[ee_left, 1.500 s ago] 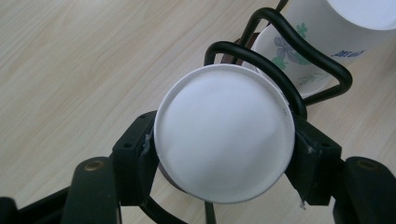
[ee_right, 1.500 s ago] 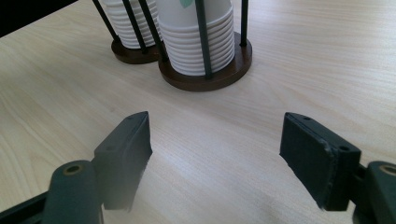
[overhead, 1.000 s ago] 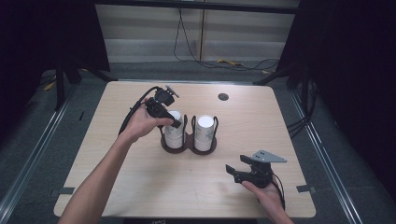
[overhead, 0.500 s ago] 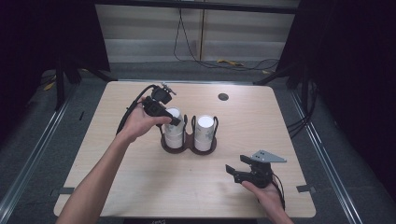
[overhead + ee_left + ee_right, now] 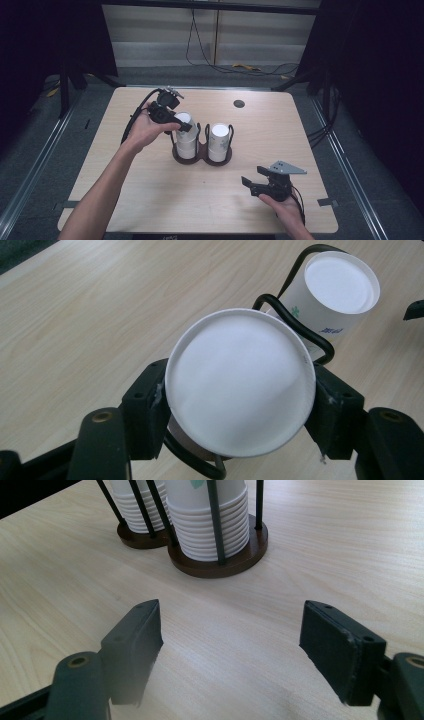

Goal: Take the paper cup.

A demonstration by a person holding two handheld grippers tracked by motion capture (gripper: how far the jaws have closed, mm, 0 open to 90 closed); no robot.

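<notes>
The left tongs [image 5: 186,127] gripped the top paper cup [image 5: 240,388] of the left stack, one pad on each side of its rim, with the cup's white bottom facing up. That cup sat in the left half of the wire cup holder [image 5: 202,156] — a dark double base with black uprights — which stood near the middle of the surface [image 5: 150,200]. Just beside it in the holder's right half stood the second cup stack [image 5: 219,141], untouched. The right tongs [image 5: 256,184] lay well apart from the holder, toward the person's side — their jaws stood wide with nothing between them, pointed at the holder's base.
</notes>
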